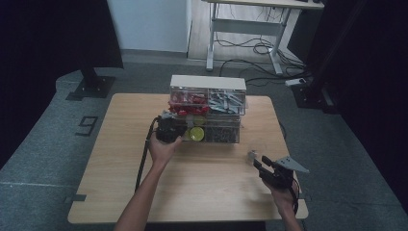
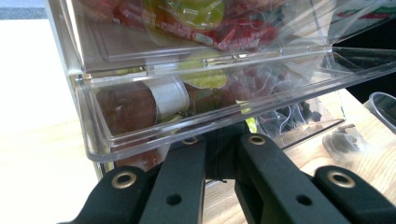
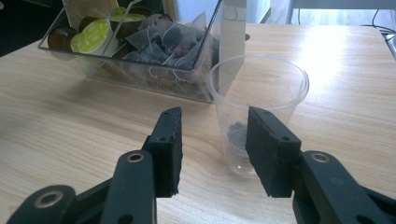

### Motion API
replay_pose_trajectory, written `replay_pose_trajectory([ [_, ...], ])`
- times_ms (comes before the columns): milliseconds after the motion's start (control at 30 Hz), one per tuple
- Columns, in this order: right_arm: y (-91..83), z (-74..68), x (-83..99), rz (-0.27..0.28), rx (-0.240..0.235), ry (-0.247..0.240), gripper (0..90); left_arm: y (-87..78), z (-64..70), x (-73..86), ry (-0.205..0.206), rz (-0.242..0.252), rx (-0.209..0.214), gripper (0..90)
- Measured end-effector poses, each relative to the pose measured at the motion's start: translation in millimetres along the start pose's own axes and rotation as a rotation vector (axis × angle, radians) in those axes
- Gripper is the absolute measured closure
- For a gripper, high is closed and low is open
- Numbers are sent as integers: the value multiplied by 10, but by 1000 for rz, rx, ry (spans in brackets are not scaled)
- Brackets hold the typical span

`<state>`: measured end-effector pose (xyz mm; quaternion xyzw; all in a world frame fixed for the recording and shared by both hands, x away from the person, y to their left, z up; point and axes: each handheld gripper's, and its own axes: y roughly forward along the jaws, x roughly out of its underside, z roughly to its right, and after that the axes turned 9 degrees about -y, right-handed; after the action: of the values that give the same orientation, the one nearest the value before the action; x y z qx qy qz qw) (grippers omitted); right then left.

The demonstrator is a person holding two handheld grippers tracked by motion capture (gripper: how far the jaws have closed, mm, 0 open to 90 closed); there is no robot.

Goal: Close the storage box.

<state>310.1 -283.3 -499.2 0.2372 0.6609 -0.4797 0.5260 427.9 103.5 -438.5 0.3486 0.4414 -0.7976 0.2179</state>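
A clear acrylic organizer (image 1: 208,89) stands at the table's far middle, with red and grey packets in its upper bins. Its lower drawer (image 1: 216,134) is pulled out toward me and holds green-lidded pods (image 3: 95,32) and tea bags (image 3: 173,42). My left gripper (image 1: 169,129) is at the drawer's left front. In the left gripper view it (image 2: 223,140) has its jaws close together under the clear drawer front (image 2: 93,140), shut on its edge. A small clear plastic cup (image 1: 251,156) stands right of the drawer with something dark at its bottom. My right gripper (image 3: 212,135) is open just before the cup (image 3: 266,88).
The wooden table (image 1: 120,192) has bare room at the left and front. The right gripper (image 1: 260,163) is close to the table's right front corner. On the floor behind are a desk frame (image 1: 245,29), loose cables (image 1: 260,48) and black stand bases (image 1: 91,86).
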Motion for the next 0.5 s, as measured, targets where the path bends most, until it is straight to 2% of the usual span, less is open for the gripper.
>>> replay_pose_trajectory([
  [500, -19, -13, 38, -1, 0, 2, 561, 36, -42, 119, -11, -19, 3, 900],
])
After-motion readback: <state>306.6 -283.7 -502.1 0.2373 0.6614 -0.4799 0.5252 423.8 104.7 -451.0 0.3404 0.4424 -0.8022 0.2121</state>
